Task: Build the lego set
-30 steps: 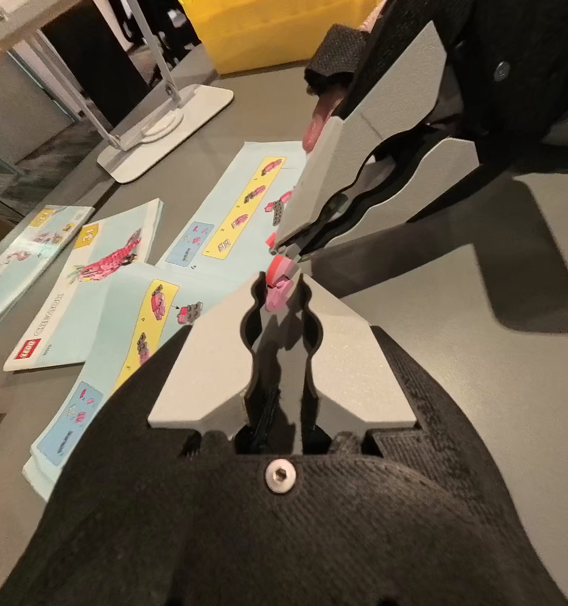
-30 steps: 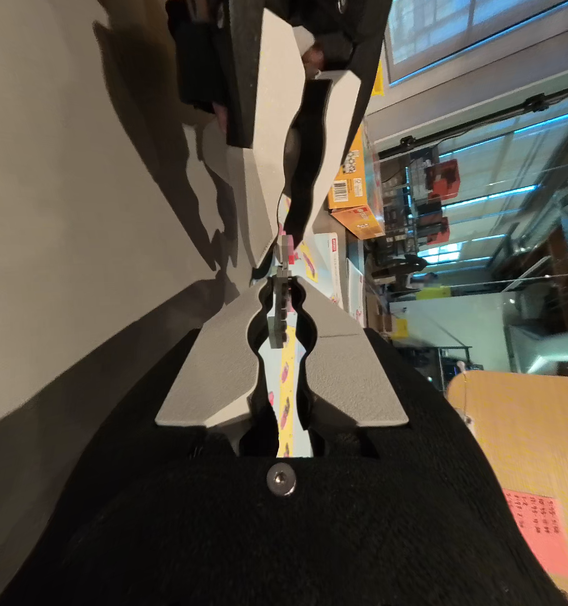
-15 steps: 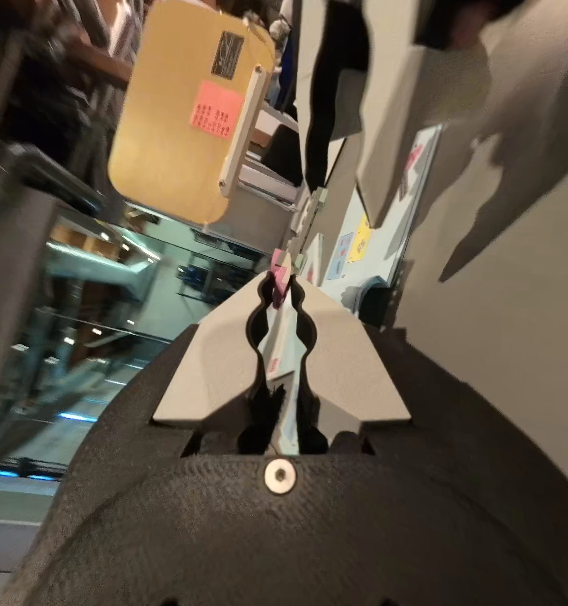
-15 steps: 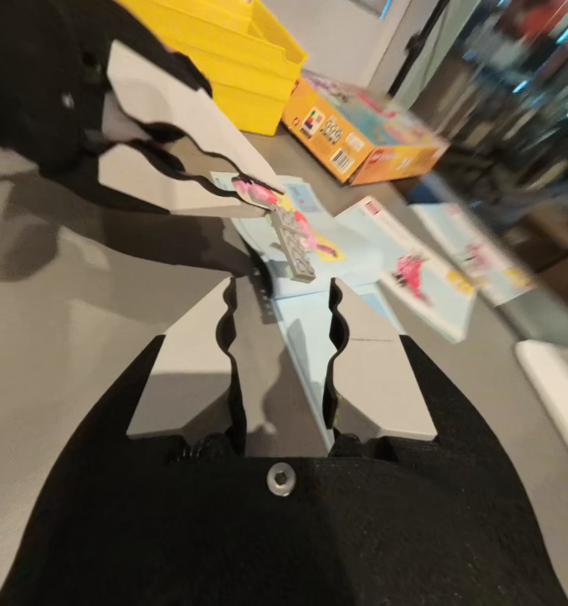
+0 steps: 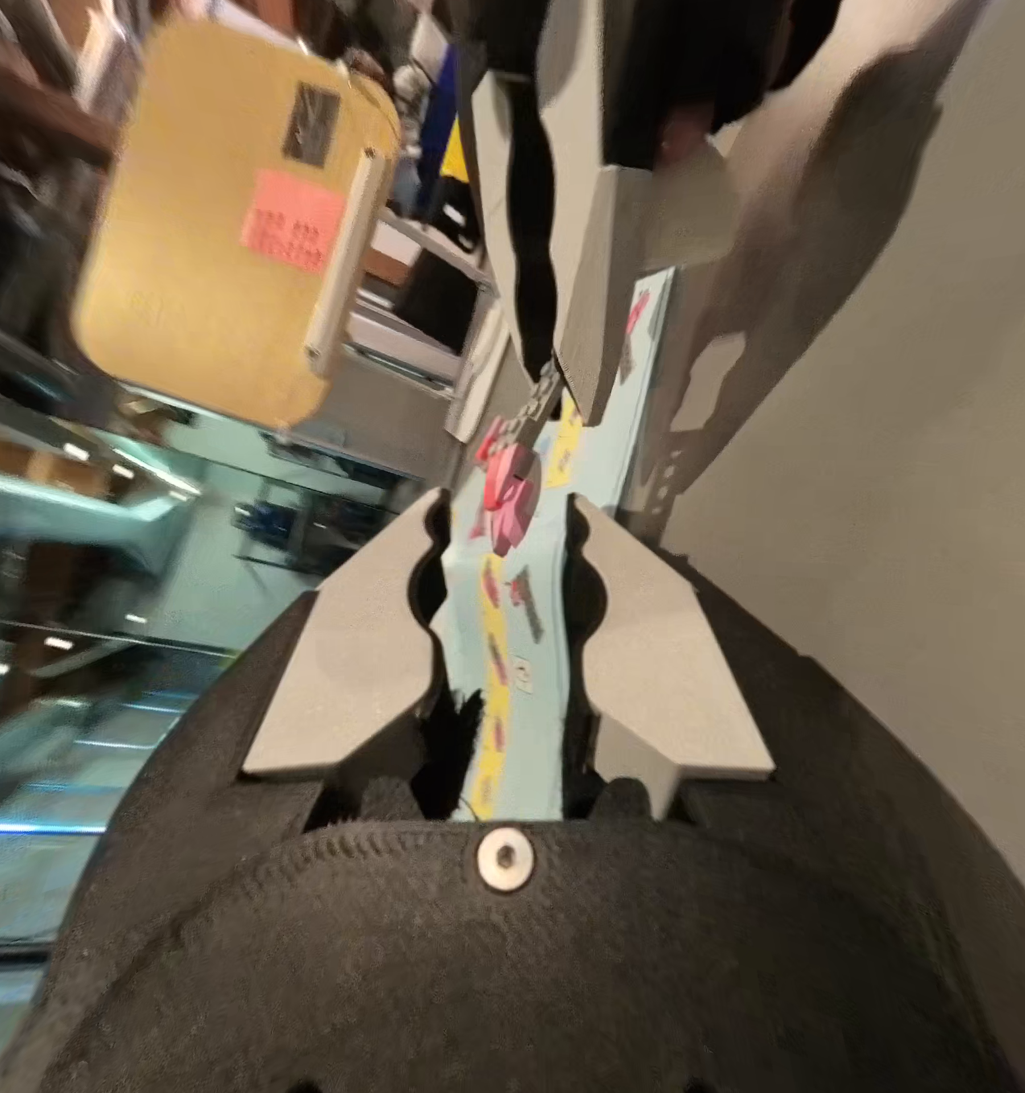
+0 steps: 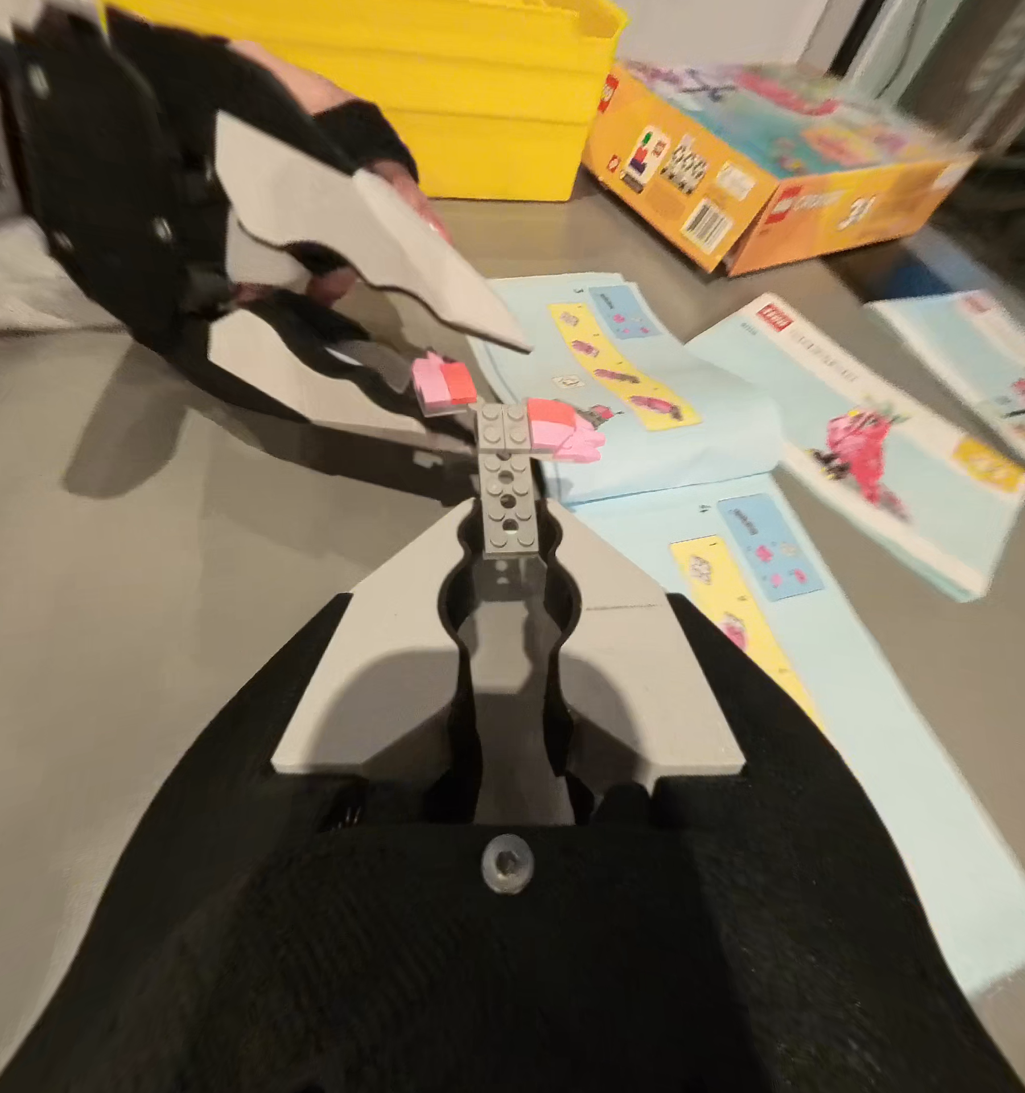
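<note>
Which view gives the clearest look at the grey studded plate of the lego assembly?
The right wrist view: the grey plate faces the camera, studs and holes visible, gripped by the right hand-held gripper. The left wrist view shows it only edge-on and blurred, beneath the pink pieces.

Bare grey table point(image 6: 143, 591) lies open leftward; instruction booklets point(image 6: 853, 426), orange box point(image 6: 764, 177) and yellow bin point(image 6: 439, 89) crowd the right and far side.

This looks like a lab or office workspace: a plain grey worktop point(image 6: 143, 532) carrying stacked yellow bins point(image 6: 468, 106), an orange toy box point(image 6: 764, 171) and instruction booklets point(image 6: 853, 437); behind it, glass partitions point(image 5: 54, 532), metal shelving point(image 5: 415, 248) and a wooden panel point(image 5: 214, 236).
</note>
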Demonstrator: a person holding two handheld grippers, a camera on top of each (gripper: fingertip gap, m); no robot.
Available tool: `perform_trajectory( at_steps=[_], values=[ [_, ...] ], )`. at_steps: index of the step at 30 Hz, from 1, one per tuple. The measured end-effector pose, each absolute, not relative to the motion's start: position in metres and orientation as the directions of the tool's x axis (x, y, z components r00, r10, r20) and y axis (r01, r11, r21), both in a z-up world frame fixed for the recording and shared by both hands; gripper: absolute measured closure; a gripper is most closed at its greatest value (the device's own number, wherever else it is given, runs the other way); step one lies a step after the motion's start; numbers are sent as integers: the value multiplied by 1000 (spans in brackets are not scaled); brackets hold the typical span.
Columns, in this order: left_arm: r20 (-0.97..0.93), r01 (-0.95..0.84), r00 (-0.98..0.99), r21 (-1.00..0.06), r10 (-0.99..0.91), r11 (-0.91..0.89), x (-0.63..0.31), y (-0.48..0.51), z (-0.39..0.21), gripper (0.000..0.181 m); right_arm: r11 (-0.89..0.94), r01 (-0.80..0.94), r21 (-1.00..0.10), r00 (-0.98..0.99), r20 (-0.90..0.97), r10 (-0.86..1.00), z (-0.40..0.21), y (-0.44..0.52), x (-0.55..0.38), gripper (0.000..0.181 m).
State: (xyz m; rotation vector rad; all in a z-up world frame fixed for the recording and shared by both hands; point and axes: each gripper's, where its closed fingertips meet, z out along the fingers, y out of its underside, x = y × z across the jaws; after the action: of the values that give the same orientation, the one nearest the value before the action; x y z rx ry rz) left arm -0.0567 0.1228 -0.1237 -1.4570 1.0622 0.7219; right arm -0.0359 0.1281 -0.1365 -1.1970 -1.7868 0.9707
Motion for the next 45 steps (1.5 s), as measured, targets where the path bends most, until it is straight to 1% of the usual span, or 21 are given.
perform_trajectory(
  at_steps=[1, 3, 6, 8, 10, 13, 19, 25, 27, 31, 34, 36, 39, 42, 45],
  values=[
    [-843, -867, 476, -498, -251, 30, -56, 123, -125, 138, 327, 351, -877, -254, 247, 935, -134, 131, -36, 166],
    [-752, -785, 581, -618, -311, 26, -53, 121, -123, 139, 433, 328, -840, -222, 377, 899, -131, 135, -37, 165],
    [-658, -706, 654, -708, -374, 10, -52, 118, -125, 145, 510, 321, -798, -166, 483, 860, -126, 140, -40, 165],
    [-613, -675, 681, -738, -400, -17, -50, 119, -128, 146, 523, 328, -786, -131, 511, 850, -124, 144, -41, 165],
    [-586, -652, 697, -757, -413, -27, -47, 119, -129, 147, 535, 338, -774, -95, 537, 838, -123, 148, -42, 165],
    [-548, -610, 738, -791, -393, -43, -46, 122, -127, 154, 531, 348, -772, -60, 547, 835, -122, 151, -43, 165],
    [-509, -570, 780, -818, -364, -76, -47, 125, -125, 156, 514, 356, -780, -28, 541, 840, -121, 154, -45, 165],
    [-445, -501, 827, -861, -344, -91, -45, 126, -119, 156, 476, 339, -811, 35, 517, 855, -115, 153, -47, 165],
    [-449, -499, 834, -861, -320, -93, -48, 127, -117, 162, 486, 337, -806, 49, 531, 846, -114, 153, -47, 165],
    [-472, -510, 832, -857, -291, -68, -49, 127, -113, 161, 554, 319, -769, 79, 604, 793, -106, 155, -45, 165],
    [-495, -523, 833, -850, -245, -61, -56, 128, -110, 160, 615, 346, -709, 170, 692, 702, -93, 179, -34, 165],
    [-479, -503, 849, -862, -224, -65, -62, 129, -108, 159, 615, 371, -696, 260, 714, 650, -82, 203, -20, 165],
    [-437, -460, 876, -885, -206, -78, -71, 130, -106, 158, 575, 389, -720, 398, 694, 599, -67, 241, 6, 165],
    [-394, -417, 898, -905, -197, -91, -77, 131, -105, 157, 522, 438, -732, 505, 680, 531, -64, 278, 35, 165],
    [-363, -388, 910, -916, -201, -101, -79, 132, -107, 156, 432, 418, -799, 595, 600, 534, -70, 303, 54, 165]
  ],
)
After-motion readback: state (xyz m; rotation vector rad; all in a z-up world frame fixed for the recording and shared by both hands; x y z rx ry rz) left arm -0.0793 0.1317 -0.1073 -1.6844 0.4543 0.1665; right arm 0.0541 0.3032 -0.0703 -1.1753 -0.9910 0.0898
